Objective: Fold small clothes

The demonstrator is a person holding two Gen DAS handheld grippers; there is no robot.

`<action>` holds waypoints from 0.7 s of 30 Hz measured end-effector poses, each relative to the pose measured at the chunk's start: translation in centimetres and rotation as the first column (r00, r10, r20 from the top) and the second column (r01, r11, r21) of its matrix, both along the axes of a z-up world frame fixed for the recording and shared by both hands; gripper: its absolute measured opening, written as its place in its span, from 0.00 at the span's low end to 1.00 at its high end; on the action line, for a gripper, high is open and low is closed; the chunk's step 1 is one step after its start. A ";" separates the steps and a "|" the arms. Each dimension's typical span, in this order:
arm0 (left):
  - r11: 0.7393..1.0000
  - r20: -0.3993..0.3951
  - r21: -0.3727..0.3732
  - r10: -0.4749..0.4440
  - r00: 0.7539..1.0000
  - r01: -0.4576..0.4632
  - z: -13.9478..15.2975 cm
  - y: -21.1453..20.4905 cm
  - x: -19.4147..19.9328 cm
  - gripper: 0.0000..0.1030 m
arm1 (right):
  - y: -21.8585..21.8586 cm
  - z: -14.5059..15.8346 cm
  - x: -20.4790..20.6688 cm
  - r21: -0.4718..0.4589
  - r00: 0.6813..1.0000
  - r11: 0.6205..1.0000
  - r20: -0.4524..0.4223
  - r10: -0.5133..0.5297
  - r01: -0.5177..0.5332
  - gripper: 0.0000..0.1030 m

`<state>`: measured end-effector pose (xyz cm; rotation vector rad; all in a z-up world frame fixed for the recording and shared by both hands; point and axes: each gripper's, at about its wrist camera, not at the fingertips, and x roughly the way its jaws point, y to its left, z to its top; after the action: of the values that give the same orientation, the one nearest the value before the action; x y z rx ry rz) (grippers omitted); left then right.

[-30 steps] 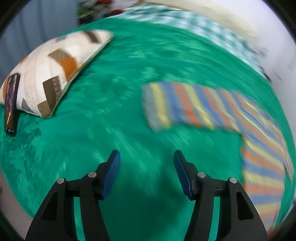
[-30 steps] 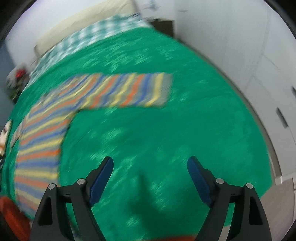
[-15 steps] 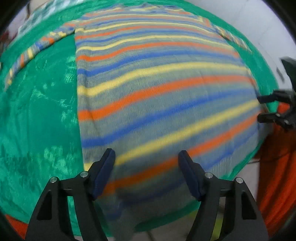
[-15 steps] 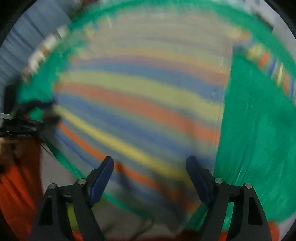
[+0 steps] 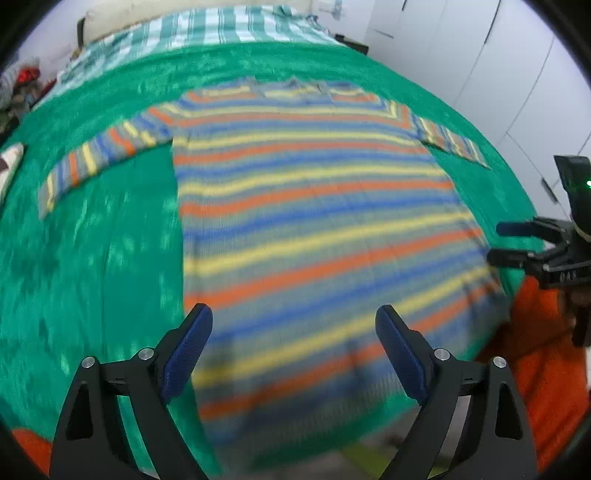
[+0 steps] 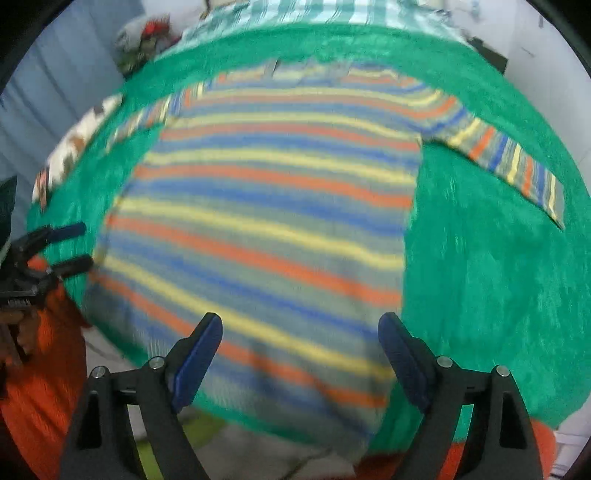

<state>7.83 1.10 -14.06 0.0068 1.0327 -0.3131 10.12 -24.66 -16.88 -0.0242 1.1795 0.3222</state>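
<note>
We see the striped sweater (image 5: 314, 221) spread flat and face-up on the green blanket (image 5: 92, 258), both sleeves out to the sides, collar at the far end, hem at the near edge by us. Its long axis runs away from us, collar to hem.

Left gripper (image 5: 293, 354) hovers over the hem's left corner; jaws are opening, nothing pinched between them, only cloth below. Right gripper (image 6: 300, 360) hovers over the hem's right corner; jaws also opening, nothing held. Each claw shows at the edge of the other's view, so the two stand well apart, one per corner.

Our judgement: the coming move turns on the hem lying directly under and just ahead of both claws, with the collar straight ahead. Each hand is nearer its own side, so neither needs to cross.

Left sleeve (image 5: 99, 158) lies toward a patterned pillow (image 6: 77, 147) at the blanket's left edge. Right sleeve (image 6: 513, 166) lies on bare blanket.

Beyond the blanket: a checked bedcover (image 5: 207, 29), white cupboard doors (image 5: 480, 66) to the right. Orange clothing (image 6: 33, 387) of the person shows at the near edge.
</note>
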 end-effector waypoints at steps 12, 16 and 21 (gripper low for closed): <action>0.992 -0.051 0.124 0.021 0.998 -0.014 -5.7 -0.7 0.2 0.97 | 2.7 -6.7 -0.7 -0.089 0.999 0.996 0.039 0.023 -0.019 1.00; 0.993 -0.051 0.115 0.023 0.998 -0.017 -5.7 -0.8 0.2 0.99 | 2.3 -6.8 -0.9 -0.070 0.999 0.997 0.032 0.015 -0.013 1.00; 0.993 -0.040 0.118 0.022 0.999 -0.017 -5.8 -1.2 0.2 0.99 | 2.2 -6.7 -0.9 -0.068 0.999 0.998 0.036 0.014 -0.011 1.00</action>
<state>8.07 -0.13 -19.88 0.0970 1.0904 -0.2347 9.25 -22.49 -23.62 -0.0960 1.1538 0.2919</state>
